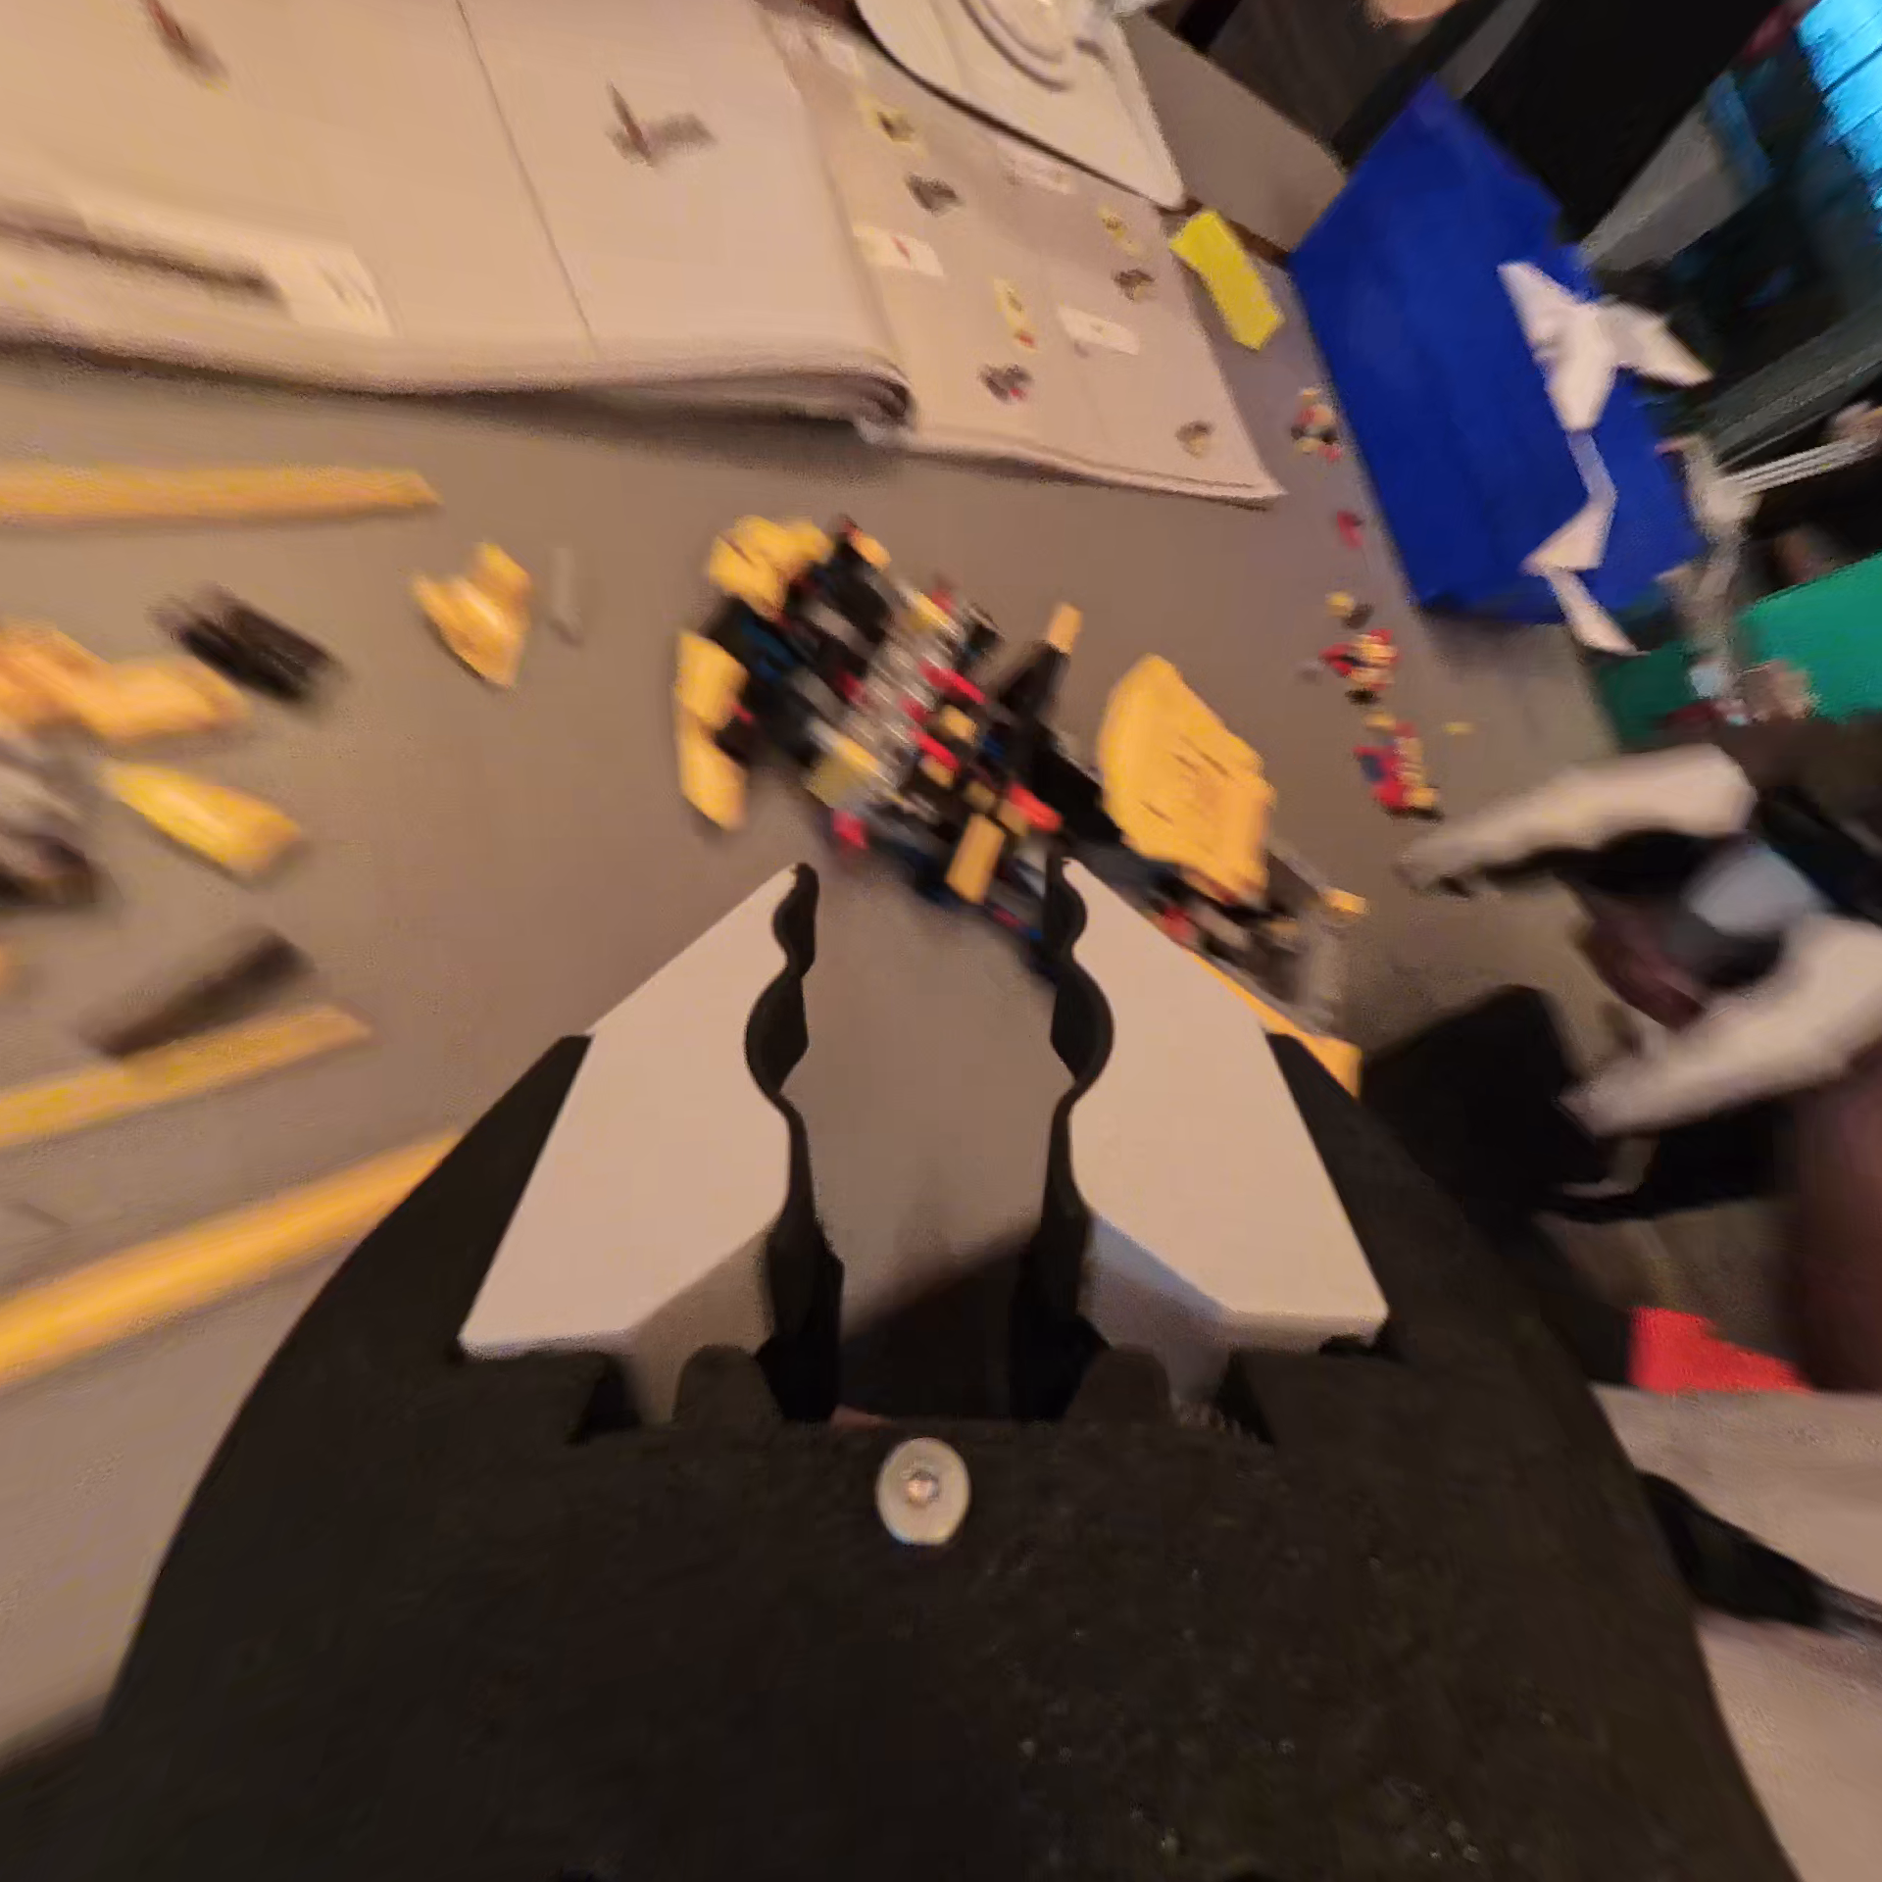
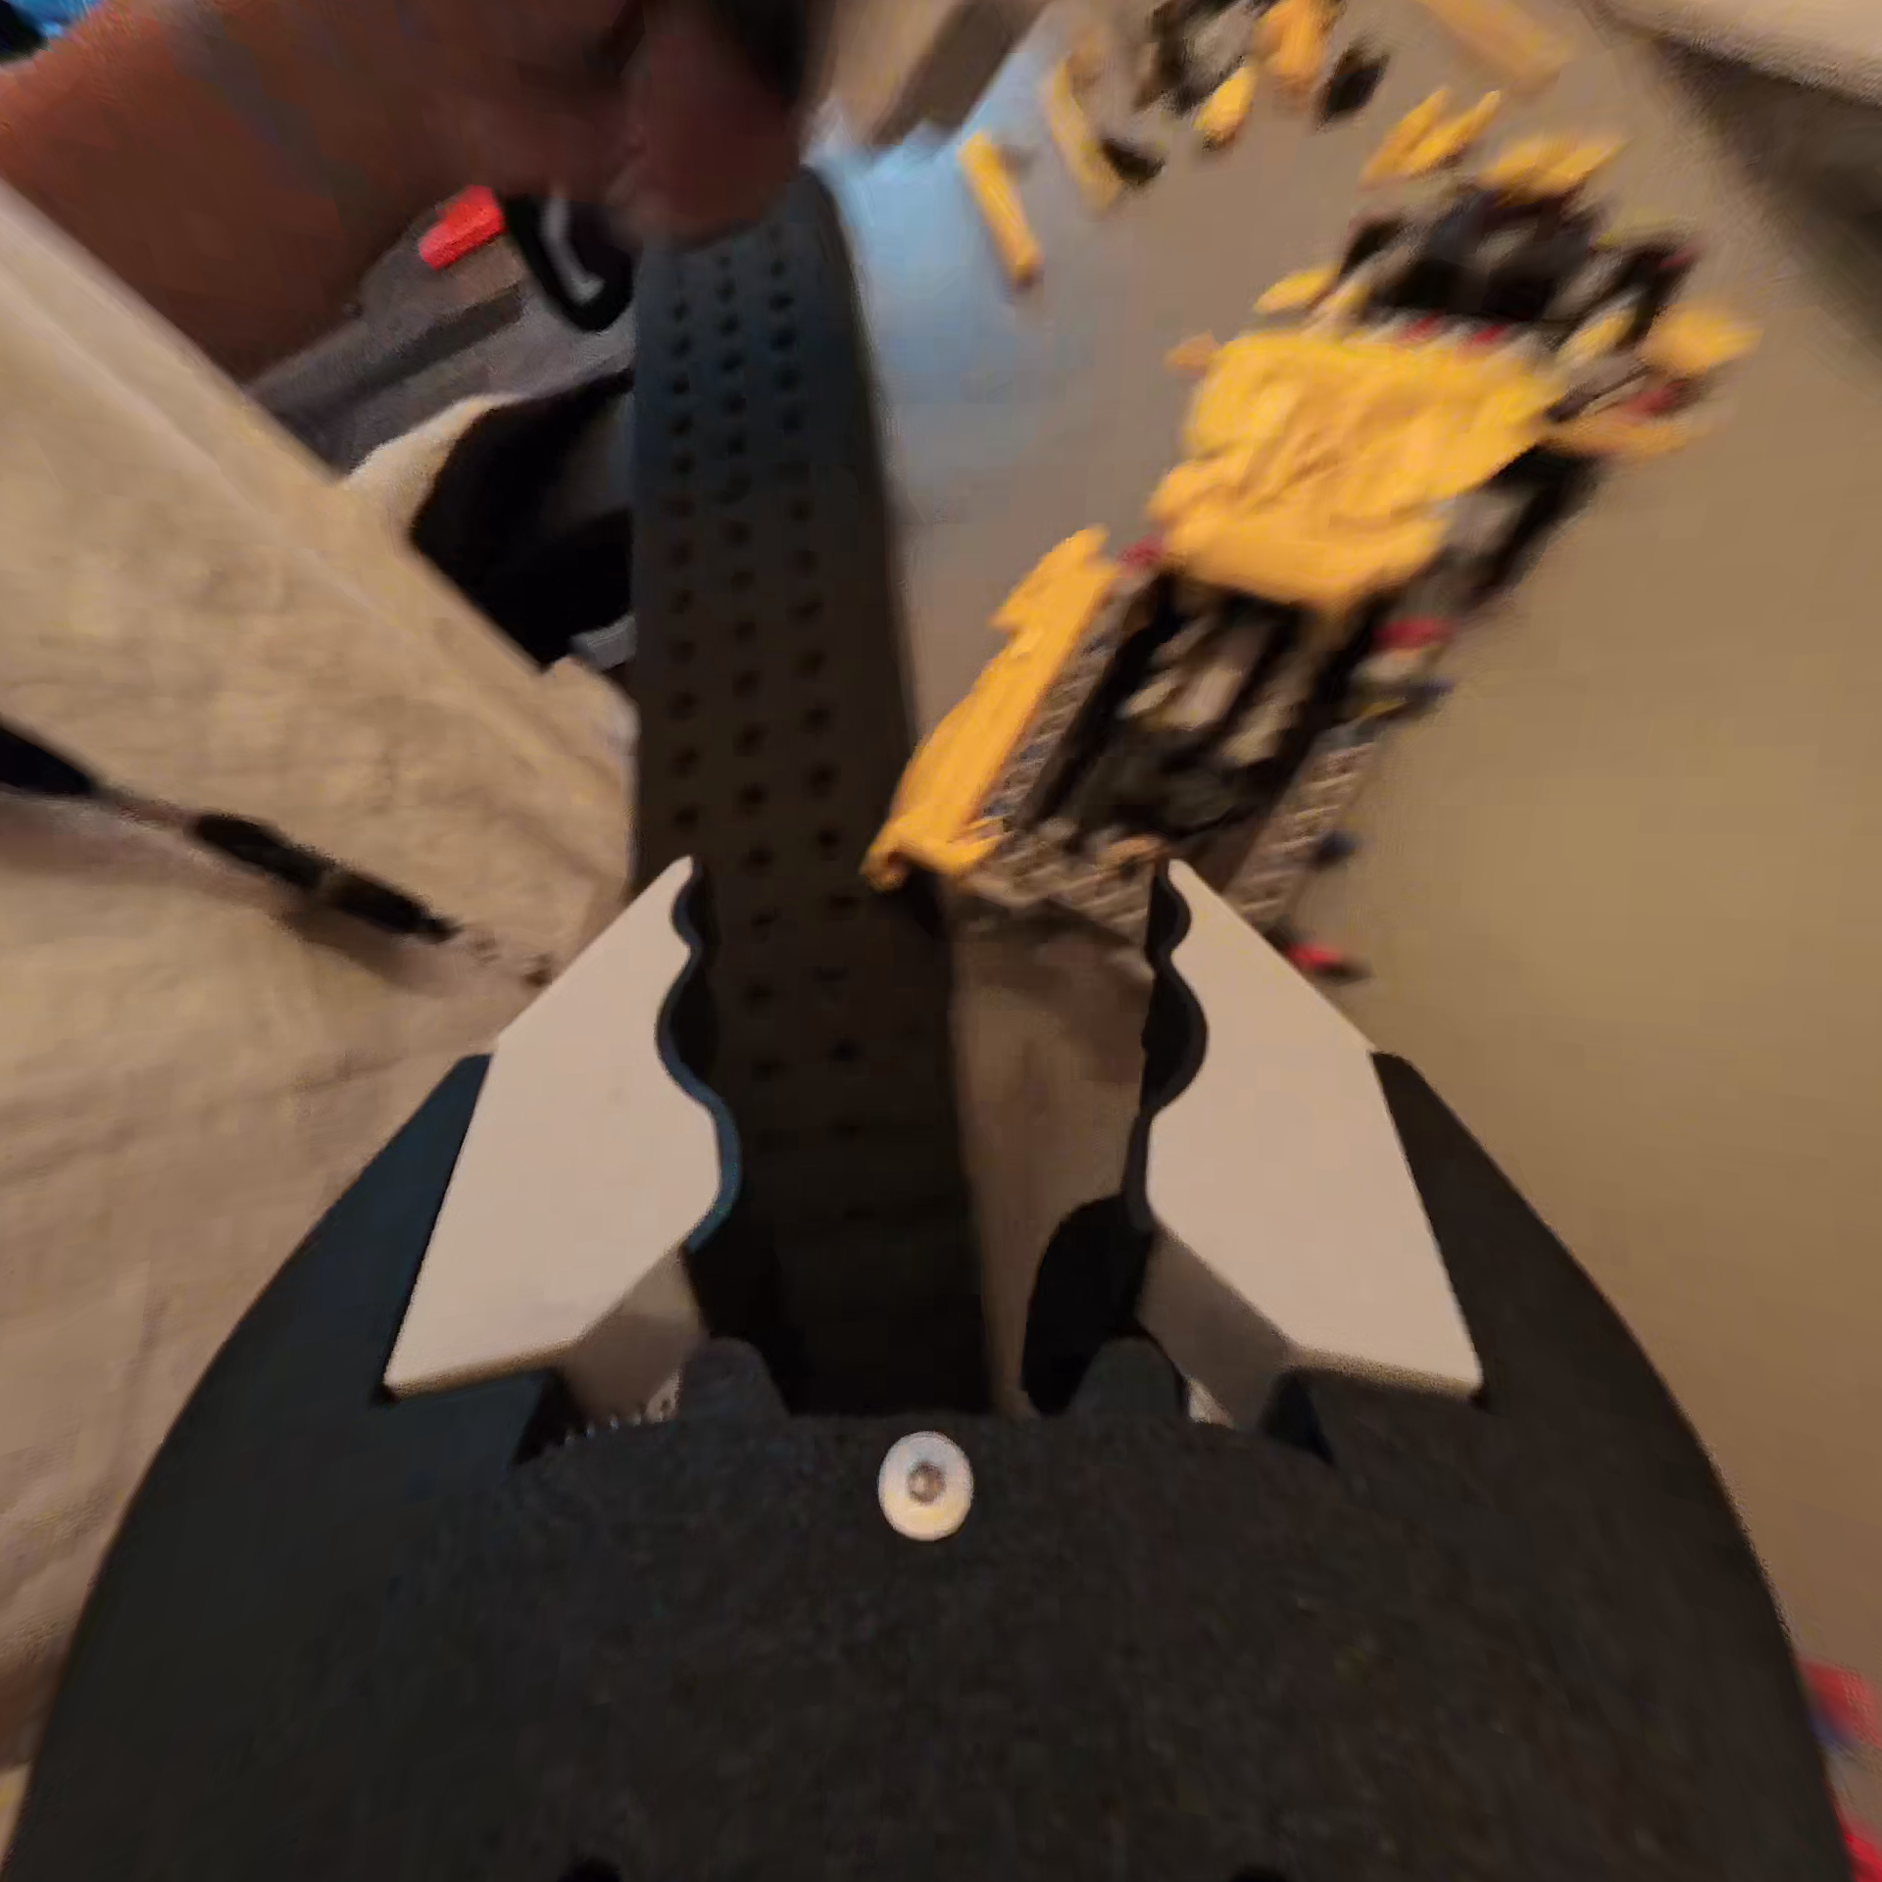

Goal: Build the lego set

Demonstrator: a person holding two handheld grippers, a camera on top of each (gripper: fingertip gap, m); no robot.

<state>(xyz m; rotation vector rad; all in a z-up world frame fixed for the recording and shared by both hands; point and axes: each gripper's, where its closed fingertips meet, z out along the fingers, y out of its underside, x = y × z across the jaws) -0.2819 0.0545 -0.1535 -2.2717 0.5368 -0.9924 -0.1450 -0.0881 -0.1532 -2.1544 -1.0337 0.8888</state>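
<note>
The half-built yellow and black lego model (image 1: 917, 733) lies on the grey table just beyond my left gripper (image 1: 932, 886), which is open and empty with its tips close to the model's near end. In the right wrist view the model (image 2: 1324, 530) is ahead and to the right of my right gripper (image 2: 932, 886), which is open. A black perforated band (image 2: 774, 611) runs between its fingers, nearer the left one; I cannot tell whether they touch. The right gripper also shows blurred in the left wrist view (image 1: 1670, 927). Both views are motion-blurred.
Loose yellow and black pieces (image 1: 204, 805) lie left of the model. An open instruction booklet (image 1: 662, 255) lies behind it, and a blue bin (image 1: 1446, 356) stands at the back right beside small red pieces (image 1: 1395, 754). Cream fabric (image 2: 255, 815) and a hand (image 2: 631, 92) fill the right view's left side.
</note>
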